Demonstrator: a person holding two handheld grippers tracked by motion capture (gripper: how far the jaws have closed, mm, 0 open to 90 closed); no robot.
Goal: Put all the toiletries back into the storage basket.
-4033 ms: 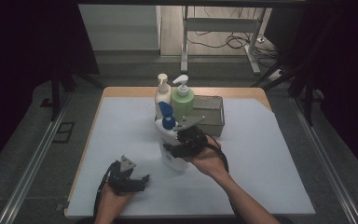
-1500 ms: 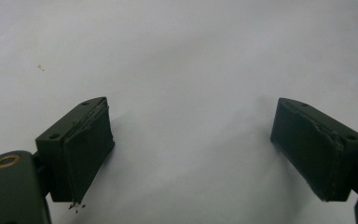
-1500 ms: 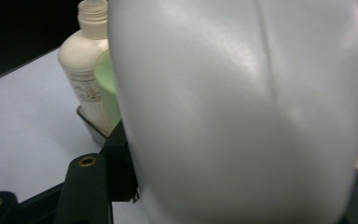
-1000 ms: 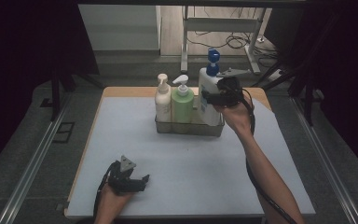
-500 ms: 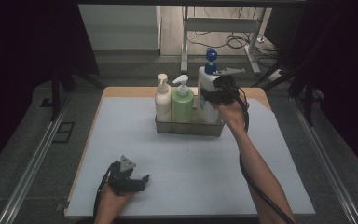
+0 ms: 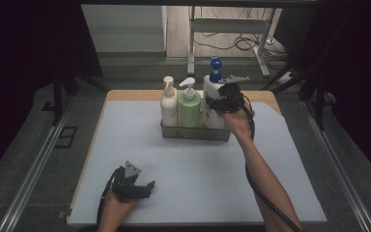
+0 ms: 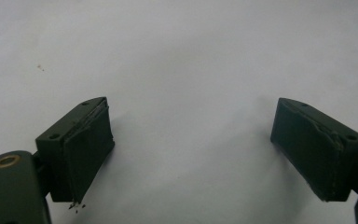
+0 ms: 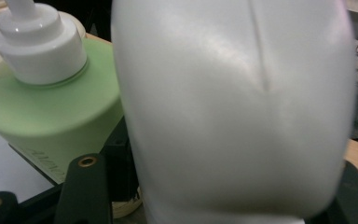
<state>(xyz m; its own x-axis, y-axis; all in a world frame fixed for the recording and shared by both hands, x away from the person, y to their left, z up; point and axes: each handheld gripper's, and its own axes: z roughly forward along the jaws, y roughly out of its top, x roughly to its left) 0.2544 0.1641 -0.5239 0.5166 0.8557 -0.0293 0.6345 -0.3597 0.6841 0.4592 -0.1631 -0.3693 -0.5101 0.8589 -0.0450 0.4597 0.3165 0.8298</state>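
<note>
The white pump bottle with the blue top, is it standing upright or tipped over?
Upright. The white pump bottle with the blue top stands in the grey metal caddy, pump up, held by the right gripper.

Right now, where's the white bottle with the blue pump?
In the high view, the white bottle with the blue pump stands at the right end of the metal caddy, beside the green bottle, gripped by the right gripper.

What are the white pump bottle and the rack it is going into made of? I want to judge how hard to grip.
White pump bottle: looks like smooth, slightly glossy plastic, with a soft sheen and a moulded seam down its side. Rack: probably grey metal or wire with a dull finish, though the high view is too dim to be sure. The right hand-held gripper is clamped on the bottle's body.
</note>
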